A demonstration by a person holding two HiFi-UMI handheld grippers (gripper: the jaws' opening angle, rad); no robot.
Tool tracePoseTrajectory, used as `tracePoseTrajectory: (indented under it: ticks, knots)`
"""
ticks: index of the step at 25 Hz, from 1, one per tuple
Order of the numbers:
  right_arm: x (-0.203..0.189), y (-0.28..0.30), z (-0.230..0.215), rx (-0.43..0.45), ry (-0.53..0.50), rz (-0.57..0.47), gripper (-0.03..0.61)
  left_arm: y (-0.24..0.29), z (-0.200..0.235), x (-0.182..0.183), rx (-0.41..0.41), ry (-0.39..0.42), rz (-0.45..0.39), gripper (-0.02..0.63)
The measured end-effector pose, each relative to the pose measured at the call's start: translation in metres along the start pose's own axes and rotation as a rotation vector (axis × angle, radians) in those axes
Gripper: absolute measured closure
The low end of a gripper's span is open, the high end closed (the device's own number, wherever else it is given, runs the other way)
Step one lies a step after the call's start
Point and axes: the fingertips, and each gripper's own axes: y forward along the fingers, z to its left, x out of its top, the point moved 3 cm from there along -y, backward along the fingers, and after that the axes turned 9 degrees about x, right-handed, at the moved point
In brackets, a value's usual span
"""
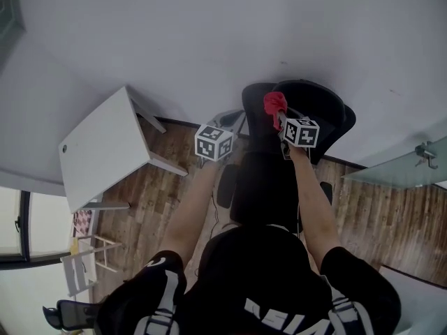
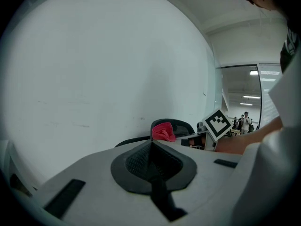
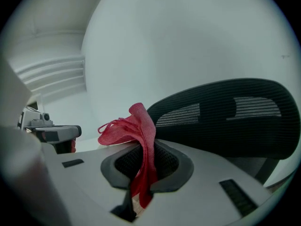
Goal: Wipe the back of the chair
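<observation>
R gripper [image 3: 143, 166], jaws clamped on cloth [image 3: 134, 126], has chair back [image 3: 225, 117] just ahead-right, nearer than L gripper [image 2: 151, 161], closed w/ nothing in it.

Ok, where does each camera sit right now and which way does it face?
Head view: on the person's head, looking steeply down at the black chair by the white wall; both forearms and torso show.
Left gripper view: on the left gripper, jaws together and empty, facing the wall; the right forearm and marker cube show.
Right gripper view: on the right gripper, shut on the red cloth, facing the chair's mesh back; no limb clearly shows.
Shared: all three show the cloth and chair.
</observation>
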Motion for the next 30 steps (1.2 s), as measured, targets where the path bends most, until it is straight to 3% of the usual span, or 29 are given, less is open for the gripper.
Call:
tracePoseTrajectory:
  ticks: [12,22,30]
  knots:
    - [0.009,0.019,-0.027,0.058,-0.022,0.035,0.512,0.031,0.003,0.003,0.077,-0.001,0.021,0.589]
    - [0.024,-0.011,-0.075,-0.072,0.01,0.022,0.512,0.059,-0.012,0.01,0.082,-0.014,0.018,0.589]
    - [0.031,-0.045,-0.104,-0.191,0.042,-0.031,0.512,0.077,-0.036,0.019,0.034,0.023,0.027,0.589]
